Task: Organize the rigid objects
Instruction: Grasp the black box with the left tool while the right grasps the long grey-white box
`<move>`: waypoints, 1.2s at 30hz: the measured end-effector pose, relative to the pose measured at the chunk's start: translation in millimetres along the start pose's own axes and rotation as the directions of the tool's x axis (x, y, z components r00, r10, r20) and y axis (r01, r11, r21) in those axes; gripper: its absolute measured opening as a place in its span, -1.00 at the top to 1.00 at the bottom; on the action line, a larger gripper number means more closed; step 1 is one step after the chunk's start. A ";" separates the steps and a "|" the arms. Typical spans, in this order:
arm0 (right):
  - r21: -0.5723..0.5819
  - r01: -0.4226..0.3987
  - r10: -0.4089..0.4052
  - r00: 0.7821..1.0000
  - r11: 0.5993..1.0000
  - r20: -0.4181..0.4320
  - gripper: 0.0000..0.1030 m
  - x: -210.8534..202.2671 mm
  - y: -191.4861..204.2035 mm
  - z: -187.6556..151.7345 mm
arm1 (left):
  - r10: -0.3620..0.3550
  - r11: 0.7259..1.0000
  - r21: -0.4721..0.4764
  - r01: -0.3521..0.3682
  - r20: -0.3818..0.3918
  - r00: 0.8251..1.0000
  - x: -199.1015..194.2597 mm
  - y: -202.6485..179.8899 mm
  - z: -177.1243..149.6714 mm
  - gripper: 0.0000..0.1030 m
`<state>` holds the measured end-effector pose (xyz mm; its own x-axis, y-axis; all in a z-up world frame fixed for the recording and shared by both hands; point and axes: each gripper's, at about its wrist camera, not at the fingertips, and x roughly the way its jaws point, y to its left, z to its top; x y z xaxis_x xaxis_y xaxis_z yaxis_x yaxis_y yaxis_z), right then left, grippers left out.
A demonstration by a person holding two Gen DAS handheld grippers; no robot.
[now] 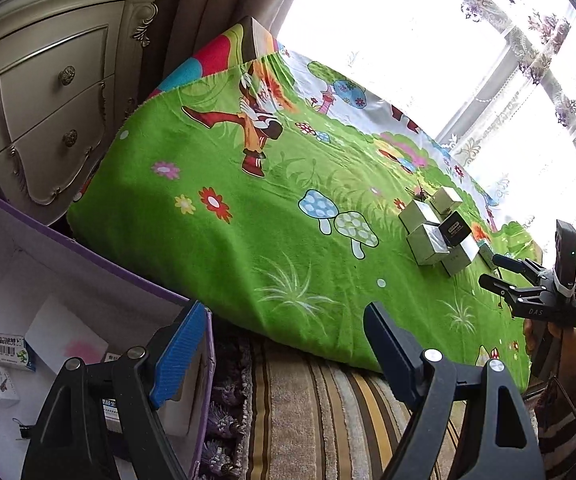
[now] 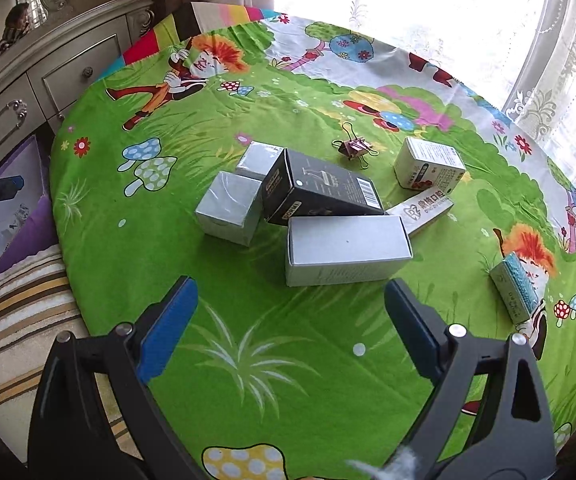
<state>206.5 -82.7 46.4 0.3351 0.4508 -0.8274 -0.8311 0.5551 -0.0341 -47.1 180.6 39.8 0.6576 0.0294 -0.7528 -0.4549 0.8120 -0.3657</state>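
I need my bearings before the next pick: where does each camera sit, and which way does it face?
Left wrist: on the left gripper, open, over the purple storage box, looking across the green cloth; the right gripper and hand show.
Right wrist: on the right gripper, open, angled down at the grey box and black box.
Shared: cloth, box pile, dresser.

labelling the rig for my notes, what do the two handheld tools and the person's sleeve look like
Both tools are black frames with silver rivets and flat blue ribbed finger pads. The right tool bears white "DAS" lettering and a black camera block on top. The sleeve is striped brown and white.
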 end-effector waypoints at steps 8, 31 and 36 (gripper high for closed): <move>0.006 -0.016 0.016 0.999 1.000 -0.037 -0.86 25.1 -24.4 7.4 | -0.008 0.997 0.075 0.009 -0.012 1.000 10.4 -25.2 7.0 -0.59; -0.003 -0.075 0.075 0.996 0.997 -0.039 -0.88 53.0 -40.8 4.8 | -0.223 0.721 0.643 0.258 -0.138 0.965 105.5 -224.1 72.5 -0.59; 0.006 -0.100 0.100 0.995 0.995 -0.026 -0.88 54.8 -46.7 6.5 | -0.197 0.697 0.662 0.274 -0.190 0.962 139.6 -238.9 77.7 -0.59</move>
<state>266.6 -79.3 6.2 0.2385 0.4860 -0.8408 -0.8579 0.5112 0.0521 200.0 36.0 64.6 0.6080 -0.2424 -0.7560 0.2604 0.9605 -0.0986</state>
